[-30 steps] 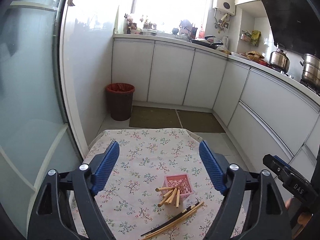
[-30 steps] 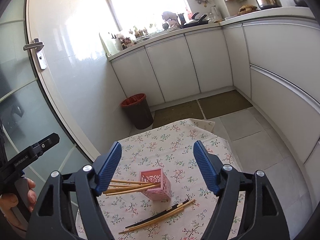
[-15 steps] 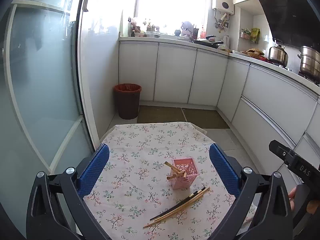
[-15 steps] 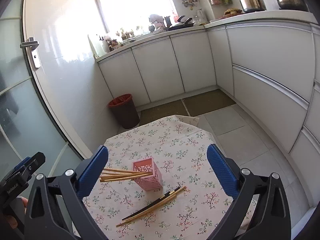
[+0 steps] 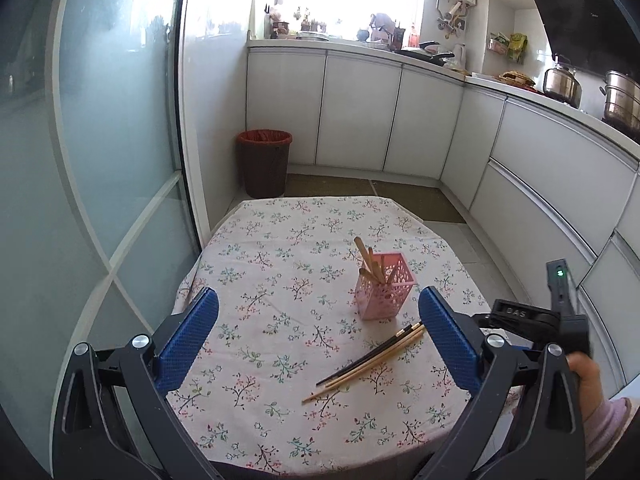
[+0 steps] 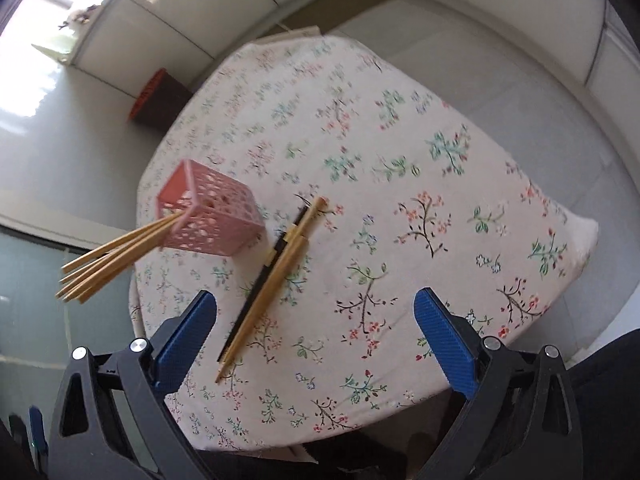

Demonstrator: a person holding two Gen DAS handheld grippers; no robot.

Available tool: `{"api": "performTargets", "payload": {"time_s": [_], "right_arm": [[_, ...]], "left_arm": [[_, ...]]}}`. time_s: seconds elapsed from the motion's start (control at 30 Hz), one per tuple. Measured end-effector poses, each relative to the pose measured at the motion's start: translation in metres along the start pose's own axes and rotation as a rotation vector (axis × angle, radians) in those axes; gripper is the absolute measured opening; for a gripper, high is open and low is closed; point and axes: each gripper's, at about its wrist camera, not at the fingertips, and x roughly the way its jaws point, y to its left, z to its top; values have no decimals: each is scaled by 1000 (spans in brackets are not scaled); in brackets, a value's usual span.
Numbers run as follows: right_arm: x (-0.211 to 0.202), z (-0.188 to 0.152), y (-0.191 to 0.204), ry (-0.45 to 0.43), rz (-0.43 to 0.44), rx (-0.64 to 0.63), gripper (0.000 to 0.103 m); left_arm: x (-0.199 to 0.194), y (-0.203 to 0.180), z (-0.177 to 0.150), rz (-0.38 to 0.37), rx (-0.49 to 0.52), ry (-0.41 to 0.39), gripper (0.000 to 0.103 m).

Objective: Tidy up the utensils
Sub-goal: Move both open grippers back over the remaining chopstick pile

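Observation:
A pink perforated holder [image 5: 385,287] [image 6: 208,214] stands on the flowered tablecloth [image 5: 280,280] [image 6: 400,184] with several wooden chopsticks [image 5: 370,262] [image 6: 112,258] sticking out of it. In front of it lies a loose bundle of wooden and black chopsticks [image 5: 370,356] [image 6: 272,276]. My left gripper [image 5: 318,336] is open above the near part of the table, nothing between its blue pads. My right gripper [image 6: 316,338] is open too, tilted down over the cloth, its left finger [image 6: 188,332] close beside the loose bundle's near end.
A dark waste bin [image 5: 264,162] [image 6: 158,98] stands on the floor beyond the table. White cabinets [image 5: 360,112] run along the back and right. A glass door [image 5: 88,160] is at the left. A hand with a pink sleeve [image 5: 592,384] holds the other gripper at the right.
Both grippers' jaws opened wider. The right gripper dropped and tipped steeply down toward the loose chopsticks, rolling so the table looks tilted. The left gripper sank a little and shifted.

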Motion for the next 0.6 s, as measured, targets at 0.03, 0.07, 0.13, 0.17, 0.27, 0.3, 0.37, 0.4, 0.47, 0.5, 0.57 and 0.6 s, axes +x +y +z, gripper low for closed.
{"api": "performTargets", "payload": {"time_s": [0.03, 0.07, 0.13, 0.17, 0.27, 0.3, 0.37, 0.4, 0.47, 0.5, 0.57, 0.6], "right_arm": [[11, 3, -2, 21, -12, 25, 96], [24, 6, -4, 45, -20, 58, 96], [44, 9, -6, 79, -19, 125, 96], [53, 10, -7, 95, -13, 168, 96], [78, 13, -3, 161, -10, 247, 86], [85, 12, 1, 179, -25, 254, 75], [97, 11, 8, 210, -86, 264, 64], [100, 10, 12, 214, -115, 268, 61], [100, 10, 19, 183, -156, 269, 61], [101, 11, 23, 175, -159, 264, 60], [104, 11, 29, 171, -180, 273, 59], [106, 12, 32, 170, -199, 275, 59]], "left_arm": [[1, 3, -3, -4, -7, 6, 96], [2, 6, -6, -6, -13, 12, 96], [3, 10, -9, -11, -19, 17, 96], [4, 13, -10, -13, -23, 19, 96], [8, 20, -13, -17, -41, 26, 96], [10, 24, -14, -20, -52, 30, 96], [14, 31, -14, -26, -68, 36, 96], [15, 34, -14, -26, -76, 36, 96], [19, 41, -15, -32, -89, 40, 96], [20, 44, -15, -36, -97, 42, 96], [24, 49, -15, -44, -111, 47, 96], [26, 51, -14, -48, -115, 51, 96]]}}
